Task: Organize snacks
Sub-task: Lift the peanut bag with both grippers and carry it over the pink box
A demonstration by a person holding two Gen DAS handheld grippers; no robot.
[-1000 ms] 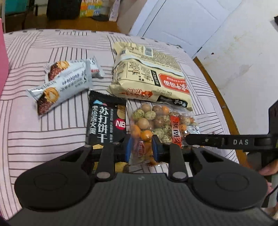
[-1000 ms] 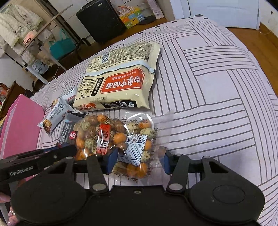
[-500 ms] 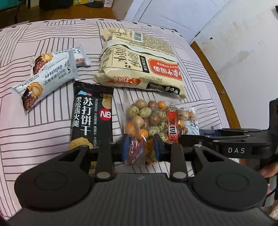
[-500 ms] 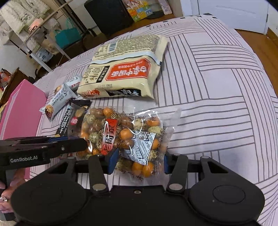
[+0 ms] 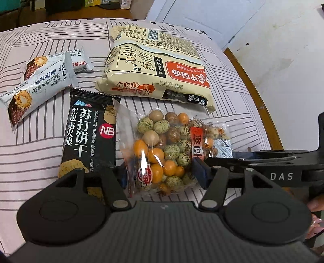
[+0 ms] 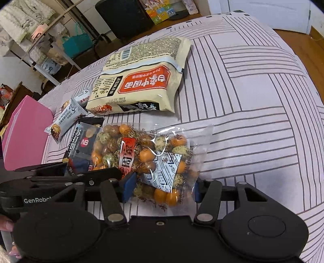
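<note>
A home bedroom: striped bedsheet (image 6: 253, 85), clothes rack (image 6: 30, 26), door (image 5: 202, 16).

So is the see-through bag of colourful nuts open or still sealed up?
Cannot tell for sure. The nut bag lies flat on the striped cloth, bulging with nuts, none spilled beside it, but its seal isn't clearly visible.

light: even indoor, soft shadows | glare on plastic | fisheye bend at edges

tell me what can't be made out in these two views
- Cracker pack: near end hidden behind the left gripper, left view.
- Nut bag: near edge hidden by the right gripper, right view.
- Pink box: cut off at the right view's left edge.
</note>
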